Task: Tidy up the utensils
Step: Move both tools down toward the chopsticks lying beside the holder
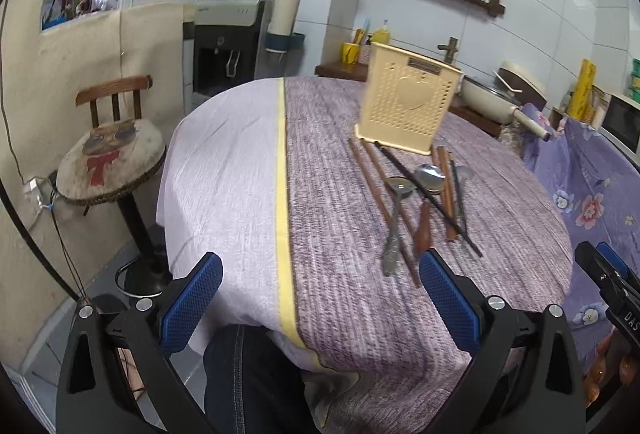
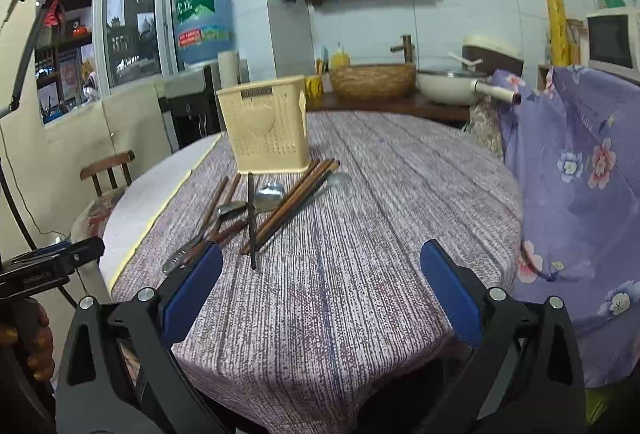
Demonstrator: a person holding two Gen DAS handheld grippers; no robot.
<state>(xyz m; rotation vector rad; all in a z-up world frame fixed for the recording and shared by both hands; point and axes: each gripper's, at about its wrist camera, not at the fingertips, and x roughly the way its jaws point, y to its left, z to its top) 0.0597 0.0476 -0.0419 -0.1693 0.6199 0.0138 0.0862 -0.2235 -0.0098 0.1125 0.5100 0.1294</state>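
A cream perforated utensil holder [image 1: 408, 102] [image 2: 266, 128] stands upright on the purple tablecloth. In front of it lies a loose pile: brown wooden chopsticks [image 1: 378, 194] [image 2: 294, 196], a black chopstick [image 1: 428, 196] [image 2: 251, 220], metal spoons [image 1: 430, 178] [image 2: 269, 196] and a metal spoon with an ornate handle [image 1: 394, 224] [image 2: 192, 246]. My left gripper [image 1: 320, 274] is open, low at the table's near edge, left of the pile. My right gripper [image 2: 322, 270] is open too, near and to the right of the pile. Neither holds anything.
A round table [image 1: 328, 294] [image 2: 360, 314] carries the cloth. A wooden stool [image 1: 112, 158] stands at the left, a water dispenser [image 1: 228, 46] behind. A floral-covered shape [image 2: 580, 194] sits at the right. A counter with pan [image 2: 452, 86] and basket [image 2: 372, 80] lies behind.
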